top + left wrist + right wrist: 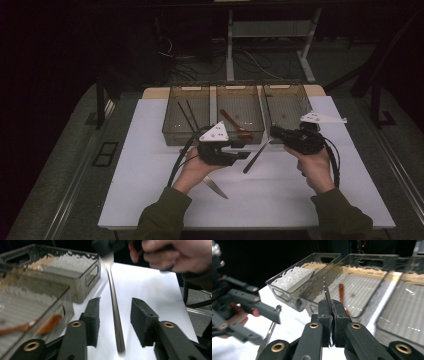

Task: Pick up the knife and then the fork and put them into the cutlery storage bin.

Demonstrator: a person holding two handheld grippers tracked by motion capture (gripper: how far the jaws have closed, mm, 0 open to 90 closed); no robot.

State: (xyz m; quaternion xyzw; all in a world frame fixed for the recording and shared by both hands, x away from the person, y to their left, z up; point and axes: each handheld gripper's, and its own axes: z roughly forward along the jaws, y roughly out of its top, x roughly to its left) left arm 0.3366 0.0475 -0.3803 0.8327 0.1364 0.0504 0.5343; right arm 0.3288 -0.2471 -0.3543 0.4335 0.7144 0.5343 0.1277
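Handover mid-air: right gripper [331,312] fingers clamp the fork [113,297] at its head end, so left gripper [115,322] fingers stand open around the handle, not touching. Trays [240,89] just beyond on the desk [150,165], probably its destination.

No text, label, brand, number or sign can be read in these pictures. The clear bins [239,111] and the white desk [280,190] carry no writing that one can make out.
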